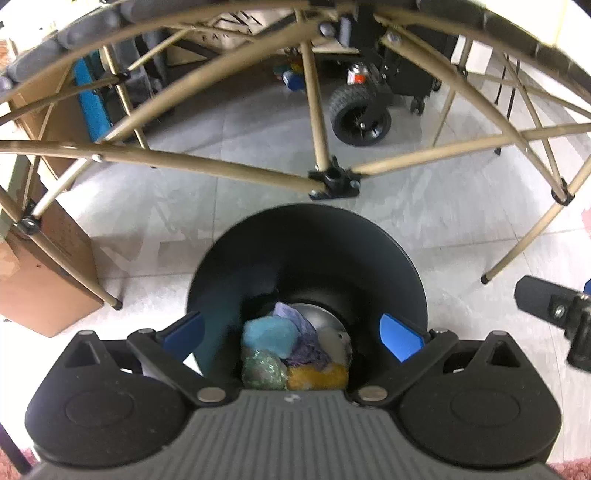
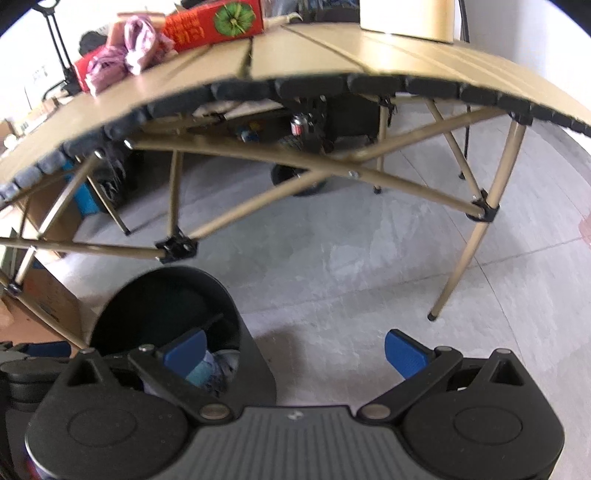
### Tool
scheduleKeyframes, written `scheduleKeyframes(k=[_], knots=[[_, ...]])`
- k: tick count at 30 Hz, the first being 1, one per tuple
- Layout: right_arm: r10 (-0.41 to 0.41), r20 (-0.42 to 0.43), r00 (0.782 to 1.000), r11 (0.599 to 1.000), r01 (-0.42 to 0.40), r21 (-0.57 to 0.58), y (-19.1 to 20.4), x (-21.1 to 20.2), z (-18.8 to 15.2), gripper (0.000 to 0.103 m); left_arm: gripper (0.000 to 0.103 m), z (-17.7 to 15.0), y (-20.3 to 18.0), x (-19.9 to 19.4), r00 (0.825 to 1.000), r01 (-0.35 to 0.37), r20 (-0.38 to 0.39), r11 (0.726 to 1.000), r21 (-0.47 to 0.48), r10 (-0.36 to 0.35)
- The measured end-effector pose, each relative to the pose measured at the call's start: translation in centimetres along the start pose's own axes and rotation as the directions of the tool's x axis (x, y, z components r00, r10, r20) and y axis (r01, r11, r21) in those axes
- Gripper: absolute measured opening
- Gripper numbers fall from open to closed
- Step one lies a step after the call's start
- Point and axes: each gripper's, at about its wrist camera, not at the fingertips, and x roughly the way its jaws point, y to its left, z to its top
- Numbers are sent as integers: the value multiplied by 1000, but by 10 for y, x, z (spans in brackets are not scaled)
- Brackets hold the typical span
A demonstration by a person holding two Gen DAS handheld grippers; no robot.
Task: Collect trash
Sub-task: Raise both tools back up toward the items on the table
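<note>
A black round bin stands on the floor below my left gripper, whose blue pads are spread wide with nothing between them. Inside the bin lie several crumpled wads: a light blue one, a purple one, a green one and a yellow one. In the right wrist view the same bin sits at lower left, partly behind my left finger pad. My right gripper is open and empty over bare floor. Pink crumpled wads rest on the tan table.
The folding table's tan legs and cross struts stand just beyond the bin. A red carton lies on the tabletop. Cardboard boxes stand at the left. A black wheeled cart sits farther back under the table.
</note>
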Motion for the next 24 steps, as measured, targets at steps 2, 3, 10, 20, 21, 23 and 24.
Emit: scheduleKeyframes(k=[2, 3, 10, 20, 21, 23, 24], knots=[[19, 27, 999, 1000, -19, 4, 1, -6, 2, 103, 103, 0, 5, -7, 1000, 7, 25, 1000, -5, -7], [27, 38, 999, 1000, -27, 5, 3, -8, 3, 103, 103, 0, 7, -11, 999, 10, 40, 1000, -9, -10], [93, 133, 987, 996, -92, -12, 12, -36, 9, 103, 103, -2, 22, -43, 985, 35, 167, 999, -28, -30], [232, 311, 921, 973, -220, -75, 26, -88, 21, 103, 103, -6, 38, -99, 920, 52, 391, 998, -44, -31], [252, 335, 908, 968, -238, -82, 28, -94, 23, 103, 103, -4, 41, -106, 911, 51, 413, 997, -56, -23], [293, 377, 879, 956, -279, -91, 32, -104, 27, 103, 103, -1, 46, -120, 889, 44, 458, 996, -79, -3], [308, 393, 867, 951, -295, -95, 34, -108, 28, 103, 103, 1, 48, -126, 879, 44, 477, 995, -87, 3]])
